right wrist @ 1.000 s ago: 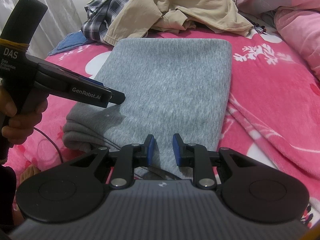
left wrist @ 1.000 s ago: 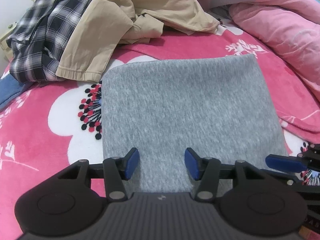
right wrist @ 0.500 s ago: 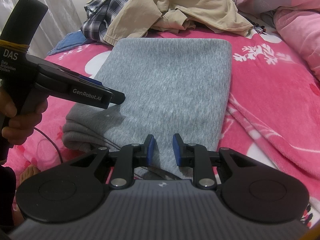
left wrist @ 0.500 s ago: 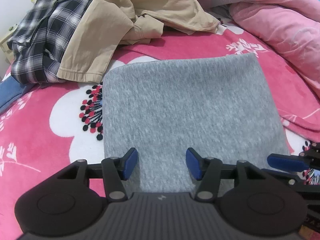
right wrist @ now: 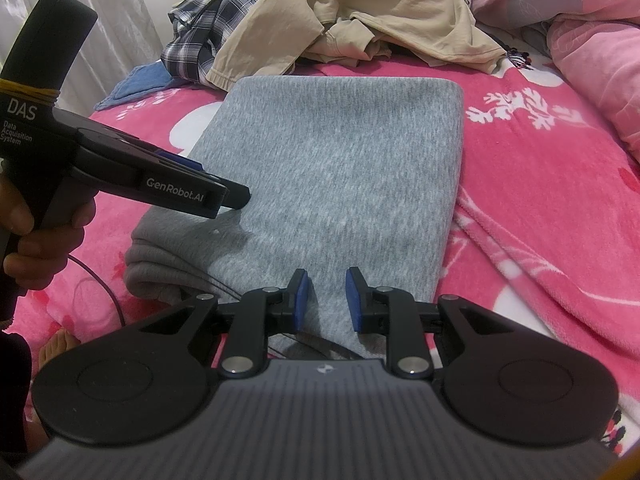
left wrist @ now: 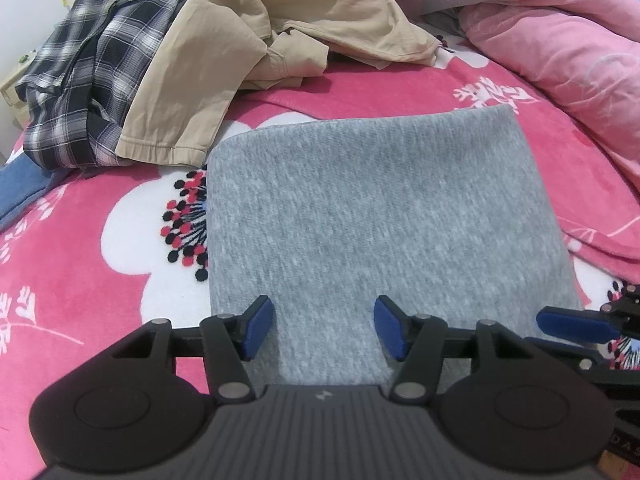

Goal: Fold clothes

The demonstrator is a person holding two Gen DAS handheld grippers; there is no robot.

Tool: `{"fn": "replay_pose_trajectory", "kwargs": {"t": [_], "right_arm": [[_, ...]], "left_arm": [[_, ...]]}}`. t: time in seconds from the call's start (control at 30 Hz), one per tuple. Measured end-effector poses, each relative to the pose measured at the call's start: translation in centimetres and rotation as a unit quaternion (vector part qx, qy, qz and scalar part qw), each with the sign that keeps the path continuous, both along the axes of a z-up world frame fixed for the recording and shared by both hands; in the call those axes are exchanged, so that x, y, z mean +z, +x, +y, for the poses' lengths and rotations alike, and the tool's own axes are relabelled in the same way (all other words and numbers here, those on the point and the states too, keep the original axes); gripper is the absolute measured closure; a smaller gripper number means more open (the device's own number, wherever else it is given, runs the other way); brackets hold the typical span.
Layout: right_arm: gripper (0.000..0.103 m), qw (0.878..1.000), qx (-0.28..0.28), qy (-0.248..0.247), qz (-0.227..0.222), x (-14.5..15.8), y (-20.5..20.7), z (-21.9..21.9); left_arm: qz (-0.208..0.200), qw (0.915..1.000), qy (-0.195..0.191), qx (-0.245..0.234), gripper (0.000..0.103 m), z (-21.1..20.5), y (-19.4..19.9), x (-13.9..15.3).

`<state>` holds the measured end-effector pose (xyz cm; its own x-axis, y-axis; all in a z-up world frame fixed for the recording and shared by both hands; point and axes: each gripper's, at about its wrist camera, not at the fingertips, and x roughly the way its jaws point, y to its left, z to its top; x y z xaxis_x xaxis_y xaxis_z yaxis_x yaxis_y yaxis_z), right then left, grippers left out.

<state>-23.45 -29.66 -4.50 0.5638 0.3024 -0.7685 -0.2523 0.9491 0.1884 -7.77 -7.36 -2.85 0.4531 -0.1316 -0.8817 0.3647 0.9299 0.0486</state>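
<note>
A grey knit garment (left wrist: 380, 208) (right wrist: 340, 152) lies folded into a neat rectangle on the pink flowered blanket (left wrist: 80, 264), with thicker rolled layers at its near left corner. My left gripper (left wrist: 324, 328) hovers over its near edge with its jaws opening and nothing between the blue pads. It also shows in the right wrist view, as the left gripper (right wrist: 236, 196) just above the cloth's left side, held by a hand (right wrist: 40, 236). My right gripper (right wrist: 326, 300) stands over the near edge, its pads a narrow gap apart and empty. One right-gripper finger (left wrist: 572, 322) shows at the garment's right corner.
A beige garment (left wrist: 260, 40) (right wrist: 360, 12) and a plaid shirt (left wrist: 80, 72) (right wrist: 208, 20) lie crumpled behind the grey one. A blue cloth (right wrist: 140, 80) sits at the left edge, a pink quilt (left wrist: 560, 40) on the right. A thin cable (right wrist: 108, 292) runs at the near left.
The left gripper's pads have spread a little wider apart. Both hands and the grey garment have stayed where they were.
</note>
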Motion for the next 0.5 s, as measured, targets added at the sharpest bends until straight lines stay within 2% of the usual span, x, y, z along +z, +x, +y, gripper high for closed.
{"fn": "replay_pose_trajectory", "kwargs": {"t": [0.17, 0.27, 0.33, 0.4, 0.47, 0.5], "right_arm": [[0.081, 1.0, -0.001, 0.003, -0.001, 0.0, -0.1, 0.1], [0.073, 1.0, 0.0, 0.023, -0.015, 0.7, -0.5, -0.4], [0.059, 0.998, -0.004, 0.041, -0.038, 1.7, -1.1, -1.1], [0.033, 0.995, -0.016, 0.06, -0.072, 2.9, -1.9, -2.3], [0.015, 0.993, -0.049, 0.056, -0.09, 3.3, -2.0, -3.7], [0.013, 0.992, -0.066, 0.054, -0.098, 3.6, -2.0, -4.4]], "left_arm": [[-0.005, 1.0, 0.003, -0.001, 0.042, 0.0, -0.2, 0.0], [-0.01, 0.9999, -0.006, -0.001, 0.039, 0.3, -0.2, 0.1], [-0.012, 0.9997, -0.02, -0.004, 0.035, 0.9, -0.3, 0.3], [-0.02, 0.9989, -0.043, -0.006, 0.029, 1.8, -0.4, 0.5], [-0.028, 0.9975, -0.064, -0.004, 0.02, 2.8, -0.5, 0.8], [-0.032, 0.9968, -0.074, -0.002, 0.016, 3.3, -0.5, 0.9]]}}
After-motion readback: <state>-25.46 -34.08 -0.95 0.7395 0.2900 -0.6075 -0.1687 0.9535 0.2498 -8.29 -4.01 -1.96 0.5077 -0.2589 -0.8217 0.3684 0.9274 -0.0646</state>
